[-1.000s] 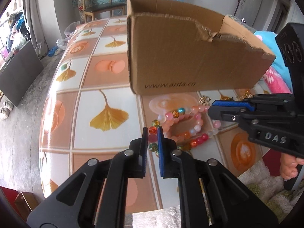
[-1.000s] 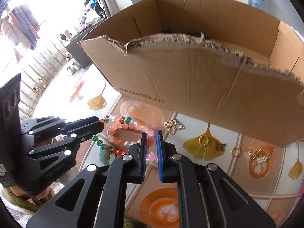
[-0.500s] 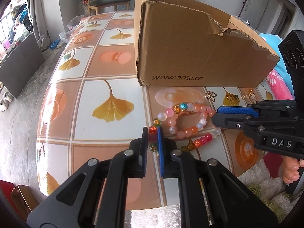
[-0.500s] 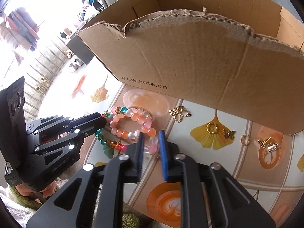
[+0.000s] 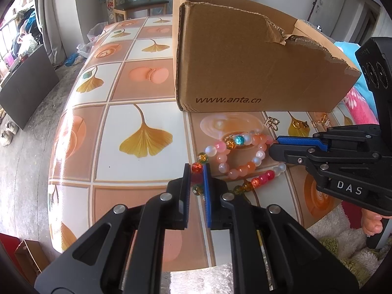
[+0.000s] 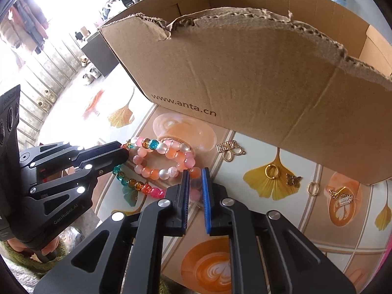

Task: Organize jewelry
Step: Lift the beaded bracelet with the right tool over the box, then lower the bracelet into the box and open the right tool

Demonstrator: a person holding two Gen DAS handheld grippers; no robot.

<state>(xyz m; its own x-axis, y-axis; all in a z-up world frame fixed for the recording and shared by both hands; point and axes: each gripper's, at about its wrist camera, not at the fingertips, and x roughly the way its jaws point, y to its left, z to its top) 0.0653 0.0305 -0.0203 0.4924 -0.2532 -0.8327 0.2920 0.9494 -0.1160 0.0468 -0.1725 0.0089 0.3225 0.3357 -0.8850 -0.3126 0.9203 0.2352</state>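
Two beaded bracelets lie tangled on the patterned table in front of a cardboard box [image 5: 245,61]. One is pink and orange [image 5: 242,169], [image 6: 169,159]; the other is multicoloured [image 5: 257,180], [image 6: 137,183]. My left gripper [image 5: 196,171] is shut on red beads of the multicoloured bracelet; it also shows in the right wrist view [image 6: 120,152]. My right gripper [image 6: 195,178] is shut on pale pink beads at the bracelets' near edge; it also shows in the left wrist view [image 5: 273,147].
Small gold pieces lie to the right along the box front: a pendant [image 6: 230,150], a ring [image 6: 271,171], a butterfly charm [image 6: 293,180], another ring [image 6: 313,188] and earrings [image 6: 341,196]. The table edge [image 5: 186,268] is near me, with a shaggy rug below.
Both grippers have risen and pulled back a little from the box. The bracelets have shifted slightly on the table. The right jaws opened a little wider around the beads.
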